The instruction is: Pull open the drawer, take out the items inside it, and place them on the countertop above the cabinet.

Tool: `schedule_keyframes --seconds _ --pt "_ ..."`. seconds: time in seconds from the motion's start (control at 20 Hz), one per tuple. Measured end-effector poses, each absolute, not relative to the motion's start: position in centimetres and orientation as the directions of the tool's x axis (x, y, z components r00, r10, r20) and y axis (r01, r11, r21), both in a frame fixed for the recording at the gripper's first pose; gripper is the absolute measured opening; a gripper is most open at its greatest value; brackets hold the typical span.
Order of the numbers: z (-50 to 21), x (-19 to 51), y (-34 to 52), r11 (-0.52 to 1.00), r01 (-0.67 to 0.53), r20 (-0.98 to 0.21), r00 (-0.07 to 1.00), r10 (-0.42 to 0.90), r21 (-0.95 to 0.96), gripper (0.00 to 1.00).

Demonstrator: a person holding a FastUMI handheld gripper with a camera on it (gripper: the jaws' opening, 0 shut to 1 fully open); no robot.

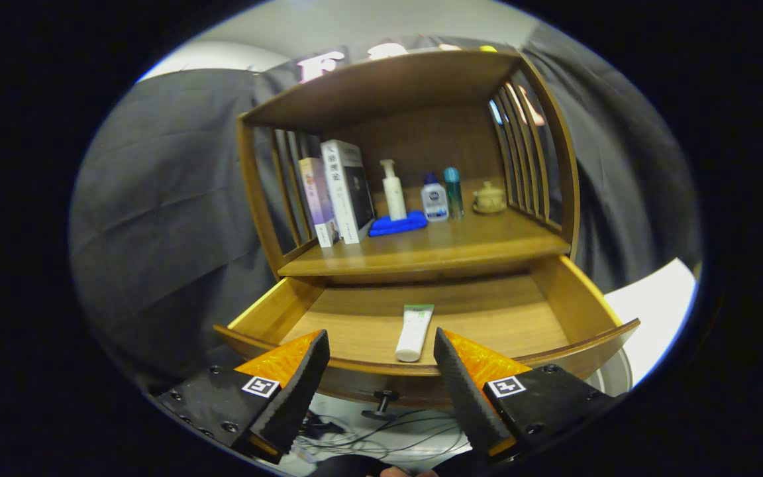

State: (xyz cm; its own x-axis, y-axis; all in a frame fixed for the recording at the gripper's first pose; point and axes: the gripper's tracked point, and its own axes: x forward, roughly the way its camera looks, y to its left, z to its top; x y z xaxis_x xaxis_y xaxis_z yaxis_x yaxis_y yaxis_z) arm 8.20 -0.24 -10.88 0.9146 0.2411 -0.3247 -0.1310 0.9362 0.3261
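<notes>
The wooden cabinet's drawer [573, 291] stands pulled open below the countertop [461, 248]. A white tube with a green end [414, 331] lies on the drawer floor, its cap toward the drawer front. My gripper [381, 341] is open and hangs above the drawer's front edge, with the tube just ahead, between the lines of the two fingers. Nothing is held. The drawer's dark knob [385, 399] shows below the front panel, between the fingers.
On the countertop stand two books [338, 192], a white pump bottle [393, 189], a blue cloth [398, 224], a small white bottle [434, 197], a teal bottle [454, 191] and a small lidded pot [489, 197]. Slatted sides and a top shelf enclose it. Cables [381, 430] lie on the floor below.
</notes>
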Motion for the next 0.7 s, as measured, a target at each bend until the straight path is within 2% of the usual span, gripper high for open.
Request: schedule_keyframes --seconds 0.15,0.4,0.7 --pt "-9.8 10.9 -2.1 0.905 -0.062 -0.377 0.896 0.236 0.420 0.97" --pt "-9.2 12.8 -3.2 0.899 -0.023 -0.435 0.869 0.234 0.438 0.98" --pt "-10.2 11.2 -3.0 0.942 -0.030 -0.455 0.870 0.189 0.335 0.98"
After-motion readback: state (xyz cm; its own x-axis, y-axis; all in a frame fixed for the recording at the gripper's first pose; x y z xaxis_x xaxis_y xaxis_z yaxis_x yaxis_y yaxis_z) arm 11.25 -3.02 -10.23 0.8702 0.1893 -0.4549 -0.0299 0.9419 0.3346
